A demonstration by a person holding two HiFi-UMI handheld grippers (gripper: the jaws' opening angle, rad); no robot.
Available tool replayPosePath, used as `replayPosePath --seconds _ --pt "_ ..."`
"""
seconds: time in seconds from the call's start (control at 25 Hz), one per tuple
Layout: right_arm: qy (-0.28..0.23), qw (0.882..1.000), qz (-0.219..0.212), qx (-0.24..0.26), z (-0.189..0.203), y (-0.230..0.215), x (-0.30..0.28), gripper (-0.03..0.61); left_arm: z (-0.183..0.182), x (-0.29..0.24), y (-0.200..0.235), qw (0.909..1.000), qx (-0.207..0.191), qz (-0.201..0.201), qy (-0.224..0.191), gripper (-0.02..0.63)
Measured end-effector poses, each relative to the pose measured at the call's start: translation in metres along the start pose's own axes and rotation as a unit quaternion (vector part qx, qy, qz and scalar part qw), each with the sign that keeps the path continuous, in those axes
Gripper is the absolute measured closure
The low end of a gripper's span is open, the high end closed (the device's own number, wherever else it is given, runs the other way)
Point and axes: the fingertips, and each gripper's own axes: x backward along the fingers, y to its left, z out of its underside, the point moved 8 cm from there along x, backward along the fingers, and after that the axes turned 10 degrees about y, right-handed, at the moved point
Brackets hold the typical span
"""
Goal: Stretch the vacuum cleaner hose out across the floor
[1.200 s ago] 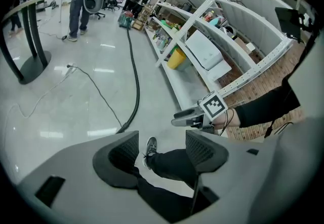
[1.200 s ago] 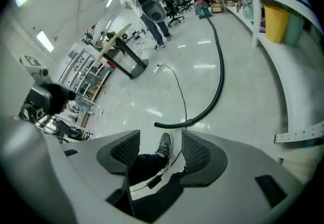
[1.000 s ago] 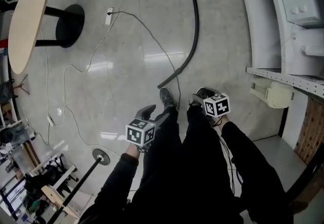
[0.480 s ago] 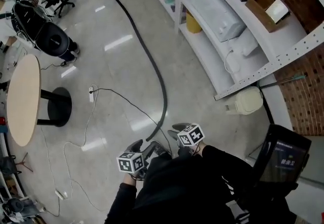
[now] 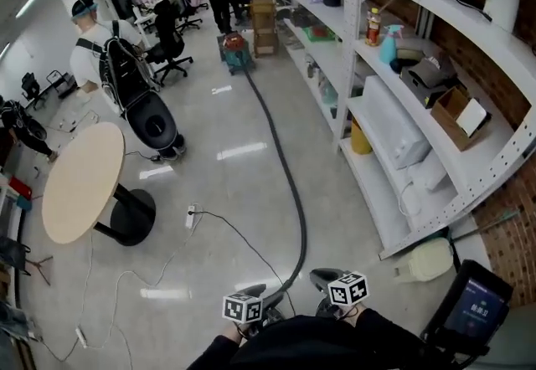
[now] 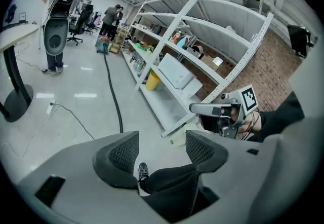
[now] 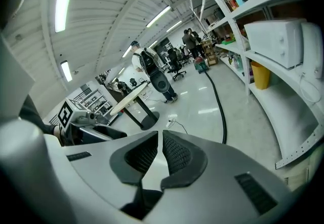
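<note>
Hose (image 5: 289, 184) lies on floor (image 5: 226, 192) beyond right gripper (image 5: 320, 278).

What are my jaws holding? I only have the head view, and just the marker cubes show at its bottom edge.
Observer: Nothing in the right gripper. Its jaws have just been closing and now stand all but together, empty.
Operator: And the left?
Observer: The left gripper has its jaws wide apart. Only your shoe shows through the gap, down below.
Operator: Is the hose in neither, then?
Observer: Neither. The vacuum cleaner hose lies on the floor beyond both grippers, between neither pair of jaws.
</note>
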Motion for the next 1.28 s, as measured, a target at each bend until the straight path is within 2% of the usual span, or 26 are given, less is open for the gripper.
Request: replayPosePath --seconds 0.2,0.52,0.84,1.28 --pt "-0.042 0.999 -0.017 -0.003 -0.032 0.024 0.014 0.54 -0.004 0.023 0.008 0.9996 0.004 -0.015 -0.026 0.311" --pt "-0.09 0.993 -0.057 0.045 -0.072 0.051 0.015 0.54 0.008 0.038 0.024 0.9973 0.044 -0.032 -0.05 0.311" --pt "-0.063 0.995 -0.041 0.062 -0.076 0.041 0.003 0.54 0.0 0.038 0.035 0.9948 0.058 -0.05 -0.067 0.311" --pt "-0.046 0.997 -0.035 0.059 -0.075 0.038 0.004 0.54 -0.004 0.033 0.033 0.9955 0.058 -0.049 -0.055 0.311"
